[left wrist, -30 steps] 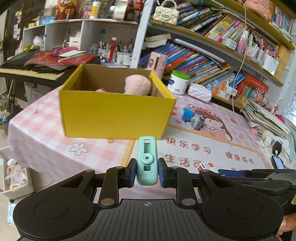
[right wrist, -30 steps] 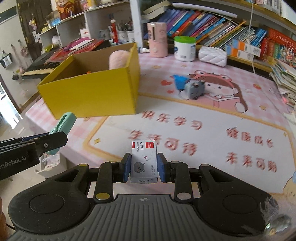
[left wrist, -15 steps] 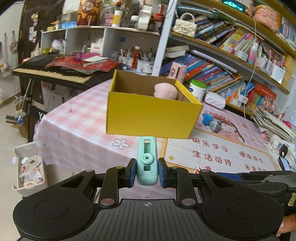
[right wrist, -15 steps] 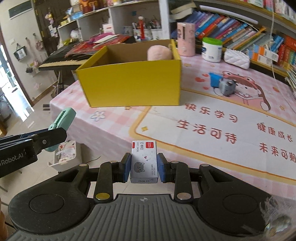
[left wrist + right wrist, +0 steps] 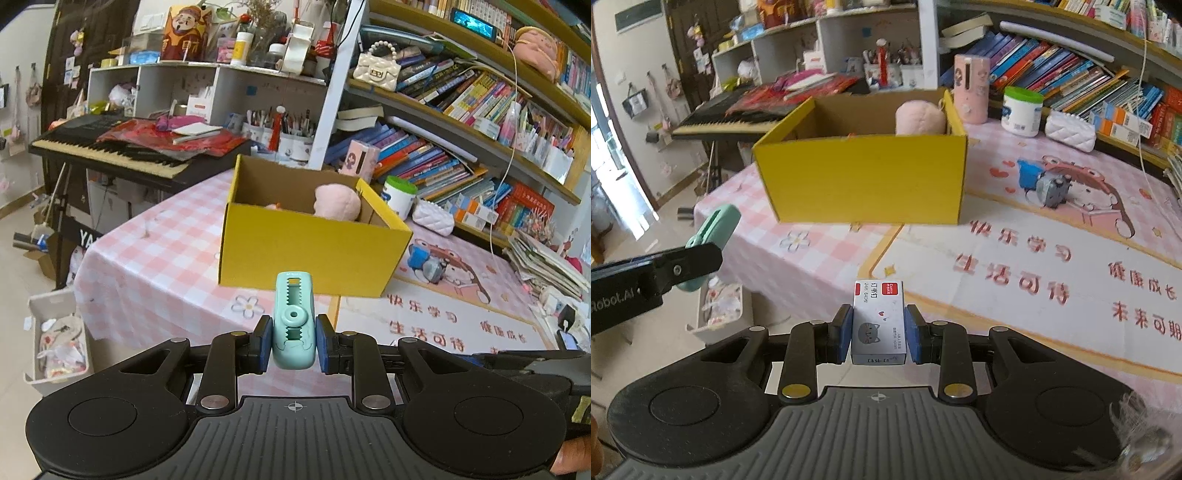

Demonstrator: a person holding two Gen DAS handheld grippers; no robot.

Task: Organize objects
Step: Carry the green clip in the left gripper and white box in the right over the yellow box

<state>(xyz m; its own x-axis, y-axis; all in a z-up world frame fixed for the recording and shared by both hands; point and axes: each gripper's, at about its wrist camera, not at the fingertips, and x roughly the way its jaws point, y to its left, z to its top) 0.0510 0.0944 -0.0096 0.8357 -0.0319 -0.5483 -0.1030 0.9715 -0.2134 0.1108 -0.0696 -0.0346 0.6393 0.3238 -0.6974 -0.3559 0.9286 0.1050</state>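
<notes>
My left gripper [image 5: 293,341] is shut on a mint-green clip [image 5: 294,321], held in the air in front of the table's near edge. It also shows at the left of the right wrist view [image 5: 713,236]. My right gripper [image 5: 878,330] is shut on a small white staple box [image 5: 878,321] with a cat picture. An open yellow cardboard box [image 5: 314,247] stands on the pink checked tablecloth ahead of both grippers, also in the right wrist view [image 5: 864,181]. A pink plush toy [image 5: 336,201] lies inside it at the right.
A small blue and grey toy [image 5: 1043,182] lies on the pink mat right of the box. A white jar with green lid [image 5: 1021,110], a pink canister [image 5: 971,88] and a white quilted pouch [image 5: 1069,129] stand behind. Bookshelves rise behind; a keyboard [image 5: 110,151] stands left; a white bin [image 5: 59,332] on the floor.
Both grippers have pulled back and away from the table, then moved a little closer again; the yellow box looks farther than one second ago. Both keep their hold.
</notes>
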